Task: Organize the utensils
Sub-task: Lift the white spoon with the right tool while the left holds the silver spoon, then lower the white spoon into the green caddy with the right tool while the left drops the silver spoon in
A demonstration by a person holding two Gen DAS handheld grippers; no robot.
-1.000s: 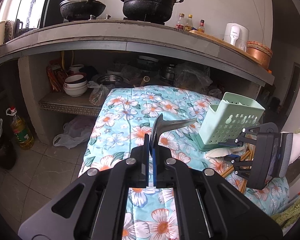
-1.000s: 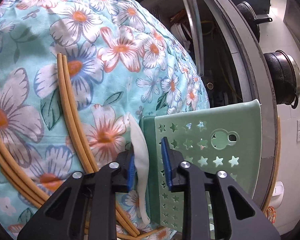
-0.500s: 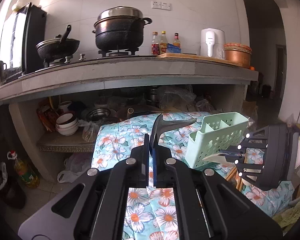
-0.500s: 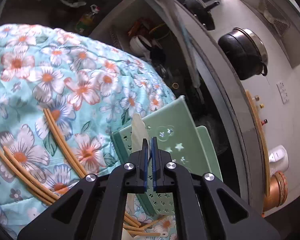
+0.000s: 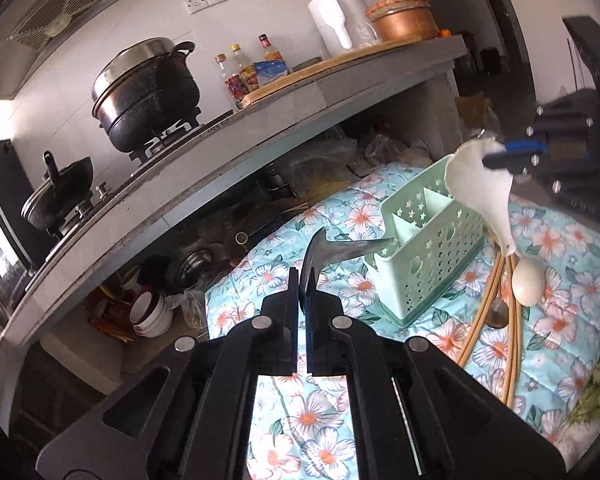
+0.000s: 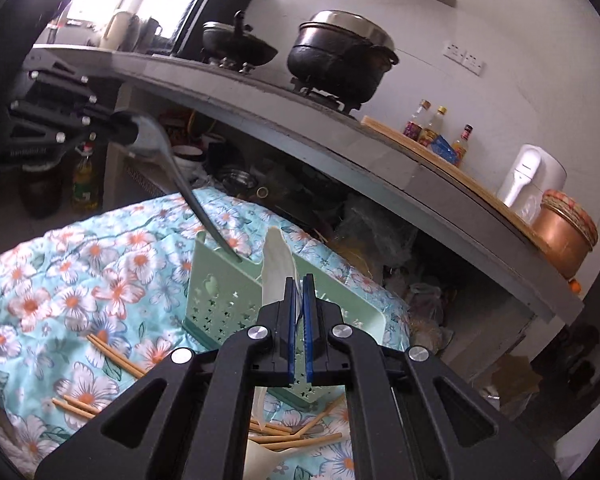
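Observation:
My left gripper (image 5: 303, 276) is shut on the broad end of a metal spoon (image 5: 340, 248). Its thin end points right, reaching the rim of the pale green star-holed utensil holder (image 5: 428, 248) on the flowered cloth (image 5: 332, 412). In the right wrist view the left gripper (image 6: 116, 128) holds the metal spoon (image 6: 188, 196) slanting down into the holder (image 6: 220, 292). My right gripper (image 6: 298, 292) is shut on a white ceramic spoon (image 6: 276, 268), held in the air above the holder's right side. The right gripper (image 5: 496, 154) and white spoon (image 5: 484, 184) also show in the left wrist view.
Wooden chopsticks (image 5: 488, 312), another white spoon (image 5: 526, 280) and a dark spoon (image 5: 498, 312) lie on the cloth right of the holder. More chopsticks (image 6: 116, 354) lie in front. Behind runs a stone counter (image 5: 260, 136) with pots (image 5: 148, 92), bottles and a kettle; bowls (image 5: 152, 312) sit beneath.
The right gripper shut on the white spoon and lifted it off the cloth. Both grippers rose and rolled. The metal spoon's thin end now reaches the holder.

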